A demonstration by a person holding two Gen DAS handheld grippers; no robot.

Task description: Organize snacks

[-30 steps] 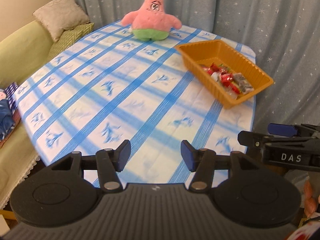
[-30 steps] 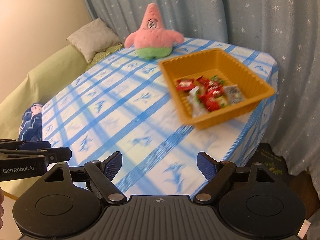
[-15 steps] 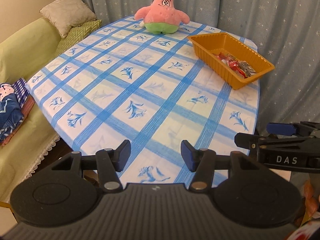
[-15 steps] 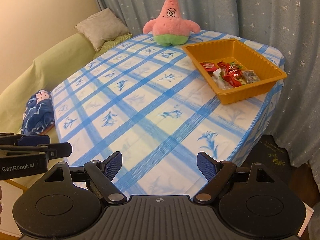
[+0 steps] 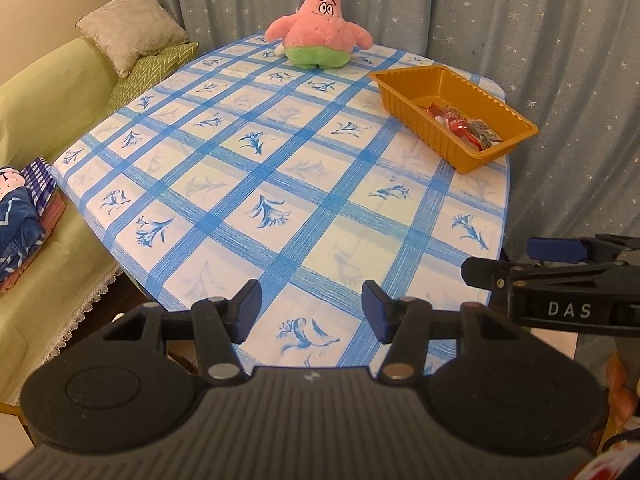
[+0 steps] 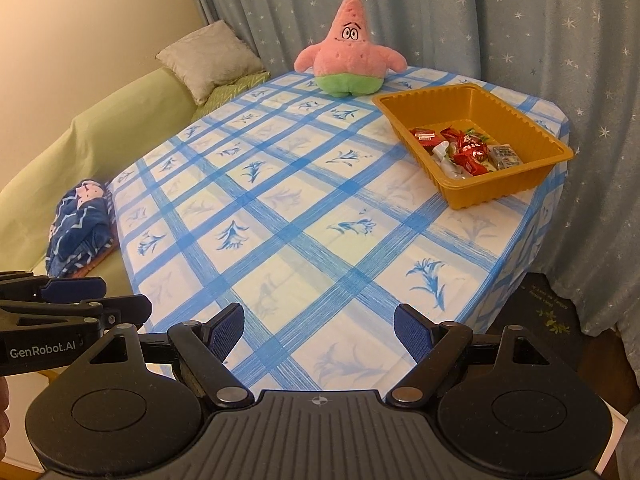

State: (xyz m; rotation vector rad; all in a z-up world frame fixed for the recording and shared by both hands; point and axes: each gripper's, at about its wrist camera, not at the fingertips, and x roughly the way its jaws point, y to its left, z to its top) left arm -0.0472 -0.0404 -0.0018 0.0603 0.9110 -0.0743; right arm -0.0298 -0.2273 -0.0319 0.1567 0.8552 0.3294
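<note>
An orange plastic tray (image 6: pixel 508 190) sits at the far right of the table and holds several wrapped snacks (image 6: pixel 466 151), mostly red. It also shows in the left wrist view (image 5: pixel 400 96) with the snacks (image 5: pixel 464 126) at its near end. My left gripper (image 5: pixel 311 311) is open and empty above the table's near edge. My right gripper (image 6: pixel 319 329) is open and empty, also at the near edge. Each gripper shows from the side in the other's view, the right one (image 5: pixel 560 256) and the left one (image 6: pixel 76 296).
A pink star plush toy (image 6: pixel 349 60) stands at the far edge of the blue checked tablecloth (image 6: pixel 280 216). A green sofa (image 5: pixel 44 96) with cushions (image 5: pixel 132 28) and folded blue cloth (image 6: pixel 78 224) is on the left. Starred curtains (image 6: pixel 480 20) hang behind.
Both grippers have drawn back from the tray towards the near edge of the table, so more of the table is in view. Both stay open and empty.
</note>
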